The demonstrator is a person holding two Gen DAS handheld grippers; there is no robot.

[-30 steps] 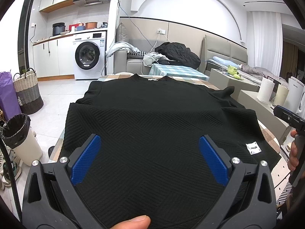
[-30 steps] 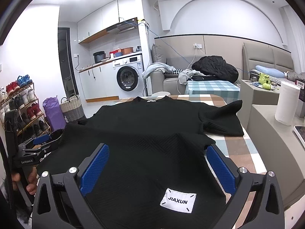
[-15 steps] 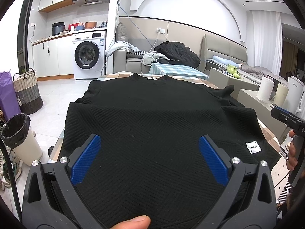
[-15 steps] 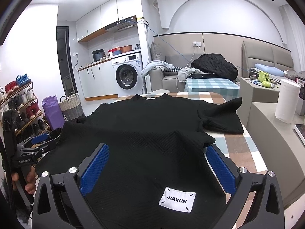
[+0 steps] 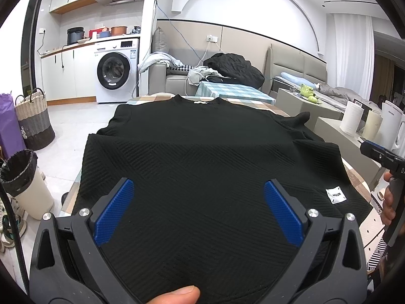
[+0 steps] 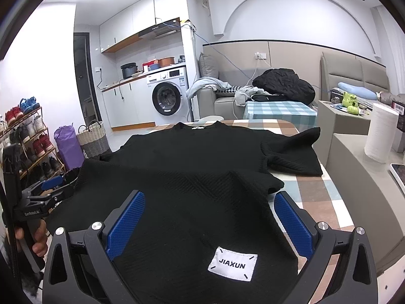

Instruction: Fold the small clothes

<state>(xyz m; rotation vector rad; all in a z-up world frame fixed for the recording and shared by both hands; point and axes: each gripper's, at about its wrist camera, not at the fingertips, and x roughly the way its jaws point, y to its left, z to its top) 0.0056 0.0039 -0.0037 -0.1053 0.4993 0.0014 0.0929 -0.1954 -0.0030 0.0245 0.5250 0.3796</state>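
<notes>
Sweater (image 5: 202, 157) flat on table (image 6: 316, 192) — paper roll (image 6: 379, 134) nearby.

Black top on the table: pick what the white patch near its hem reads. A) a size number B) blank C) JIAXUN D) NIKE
C: in the right wrist view the white patch on the black top plainly reads JIAXUN, lying between the open right tongs.
</notes>
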